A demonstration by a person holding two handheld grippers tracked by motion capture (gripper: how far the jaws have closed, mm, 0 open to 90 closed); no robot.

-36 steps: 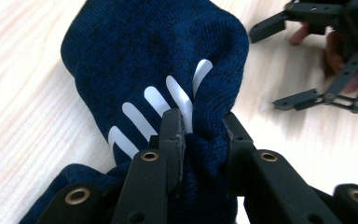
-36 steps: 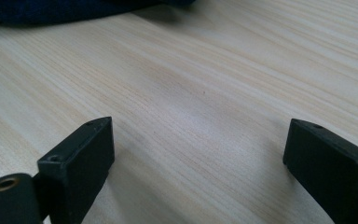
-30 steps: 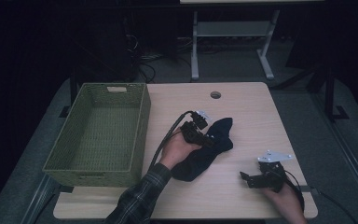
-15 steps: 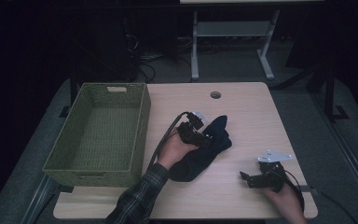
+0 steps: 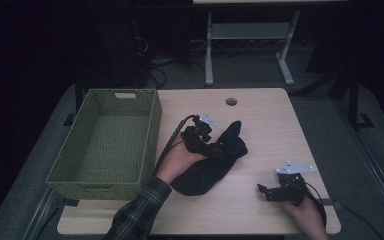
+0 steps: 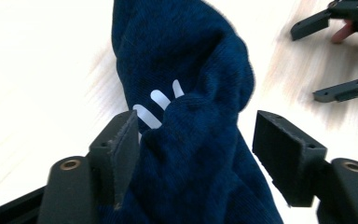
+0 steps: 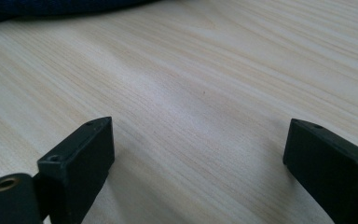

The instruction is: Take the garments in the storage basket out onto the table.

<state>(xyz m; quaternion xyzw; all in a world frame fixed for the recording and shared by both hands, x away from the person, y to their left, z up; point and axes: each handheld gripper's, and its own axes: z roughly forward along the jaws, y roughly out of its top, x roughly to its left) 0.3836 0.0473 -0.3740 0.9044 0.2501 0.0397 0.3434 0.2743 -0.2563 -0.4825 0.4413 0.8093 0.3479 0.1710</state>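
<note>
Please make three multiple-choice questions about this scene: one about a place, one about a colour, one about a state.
1. Where does the green woven basket stand?
A. left part of the light wooden table
B. right part
C. on the floor

2. What colour is the crumpled knitted cloth?
A. red
B. dark blue
C. yellow

3. How are the jaws of the right gripper?
A. shut on the cloth
B. open, nothing between them
C. shut on the basket

Key: 1 A, the high view shows it at the table's left edge. 2 B, the left gripper view shows navy fabric. 3 B, bare wood lies between its spread jaws.
</note>
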